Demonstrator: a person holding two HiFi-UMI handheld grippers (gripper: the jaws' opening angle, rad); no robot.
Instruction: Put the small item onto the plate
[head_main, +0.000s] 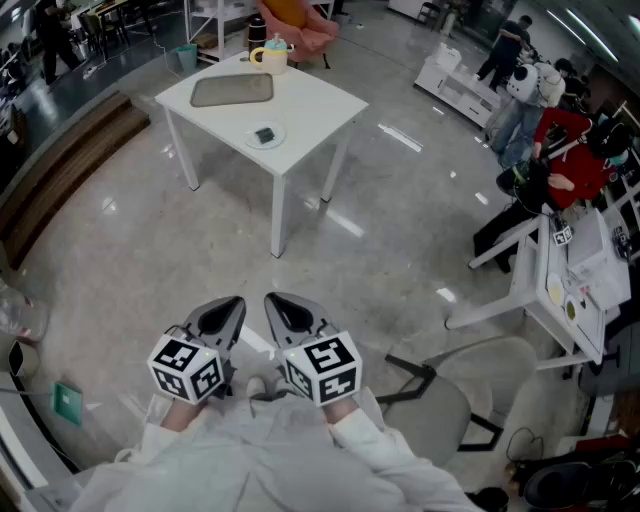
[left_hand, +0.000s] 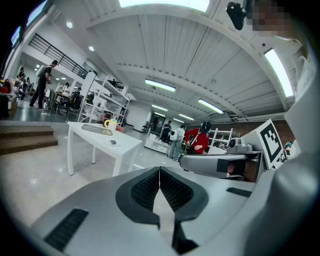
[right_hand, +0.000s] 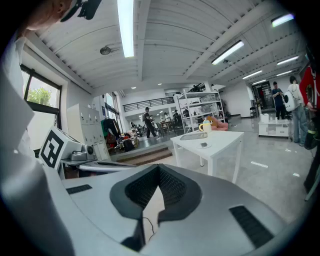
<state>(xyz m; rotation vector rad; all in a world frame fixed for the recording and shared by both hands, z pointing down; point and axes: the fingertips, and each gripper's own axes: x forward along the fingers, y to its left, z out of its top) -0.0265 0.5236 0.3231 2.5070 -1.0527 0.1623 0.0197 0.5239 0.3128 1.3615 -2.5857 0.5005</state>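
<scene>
Left claw (left_hand: 159, 170) and right claw (right_hand: 159, 167) pressed together, empty — step closer to the square white table (head_main: 310, 100) before spreading either.

Table (head_main: 310, 105) ahead, centre-left, well apart from grippers.
On table: tray (head_main: 232, 90) toward far left; mug (head_main: 271, 55) behind tray, at far edge; plate (head_main: 281, 131) near front edge, right of tray; small item (head_main: 265, 135) on plate.
Left gripper (head_main: 226, 312) and right gripper (head_main: 283, 308) side by side, close before person.
Chair (head_main: 440, 395) right of grippers.
Steps (head_main: 60, 170) left of table.
Desk (head_main: 560, 285) at right; people (head_main: 565, 150) beyond it.
</scene>
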